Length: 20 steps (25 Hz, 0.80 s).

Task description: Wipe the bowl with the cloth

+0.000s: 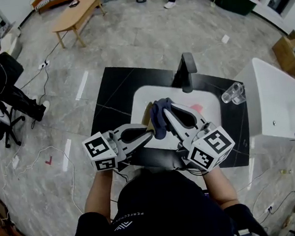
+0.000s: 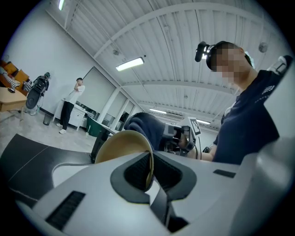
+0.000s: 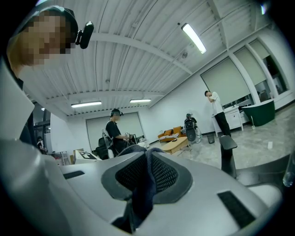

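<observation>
In the middle of the head view a black desk [image 1: 114,89] is seen with a white sink [image 1: 139,99] set into it, and both claws are held level over that sink, pointing towards each other. The wiping step is judged to be in hand. The left claw [image 2: 150,171] is closed narrowly on the rim of a tan bowl [image 2: 120,146]. The bowl's wall is pinched between the pads, and the bowl is tipped on edge so that it rises above the jaws in the middle of the left gripper view. The right claw [image 3: 147,169] is clamped on a dark blue cloth [image 3: 139,186], a fold of which is caught between the pads while its bunched end sticks out past the tips. In the head view the cloth bundle is seen right beside the bowl at the centre of the frame, apparently against it, though contact cannot be settled. The next move is judged to call for the cloth to be rubbed round the bowl's surface while the rim is kept firmly gripped, so that the bowl is not twisted loose.
</observation>
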Motion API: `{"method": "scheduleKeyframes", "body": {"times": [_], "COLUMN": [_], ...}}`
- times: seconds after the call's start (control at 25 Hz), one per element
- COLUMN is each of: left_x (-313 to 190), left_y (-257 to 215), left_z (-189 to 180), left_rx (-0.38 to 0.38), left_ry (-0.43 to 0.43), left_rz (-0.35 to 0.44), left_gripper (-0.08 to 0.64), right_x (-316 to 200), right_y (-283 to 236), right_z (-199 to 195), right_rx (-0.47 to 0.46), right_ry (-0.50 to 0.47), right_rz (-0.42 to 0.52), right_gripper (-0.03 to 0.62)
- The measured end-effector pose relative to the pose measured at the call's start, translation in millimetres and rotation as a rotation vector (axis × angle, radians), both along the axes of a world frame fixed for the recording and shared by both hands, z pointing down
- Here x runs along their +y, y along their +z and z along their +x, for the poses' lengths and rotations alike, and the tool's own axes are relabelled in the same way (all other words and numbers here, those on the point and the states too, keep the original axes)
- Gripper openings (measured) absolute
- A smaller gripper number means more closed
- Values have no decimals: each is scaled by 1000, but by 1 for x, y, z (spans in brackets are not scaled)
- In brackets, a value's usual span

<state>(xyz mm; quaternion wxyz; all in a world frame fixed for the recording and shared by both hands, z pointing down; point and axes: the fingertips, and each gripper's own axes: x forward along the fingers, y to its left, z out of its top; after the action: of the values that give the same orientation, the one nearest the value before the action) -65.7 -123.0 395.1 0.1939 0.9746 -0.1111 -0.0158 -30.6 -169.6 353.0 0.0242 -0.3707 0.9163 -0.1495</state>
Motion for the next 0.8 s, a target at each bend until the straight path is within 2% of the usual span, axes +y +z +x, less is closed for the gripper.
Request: {"method": "scheduleKeyframes", "body": {"times": [0.2, 0.48, 0.8], "left_x": [9, 22, 26], "left_y": [-6, -24, -42], "left_z": [5, 5, 5], "left_rx": [11, 72, 156], "left_ry": [87, 174, 205], "left_rz": [23, 64, 73], "left_gripper": [18, 19, 20], "right_x": [-7, -16, -22], "right_y": [3, 8, 11], "right_z": [6, 18, 28], "right_rx": [21, -2, -38], "right_ry": [20, 46, 73], "right_rz": [11, -14, -40], "right_gripper": [58, 60, 58]}}
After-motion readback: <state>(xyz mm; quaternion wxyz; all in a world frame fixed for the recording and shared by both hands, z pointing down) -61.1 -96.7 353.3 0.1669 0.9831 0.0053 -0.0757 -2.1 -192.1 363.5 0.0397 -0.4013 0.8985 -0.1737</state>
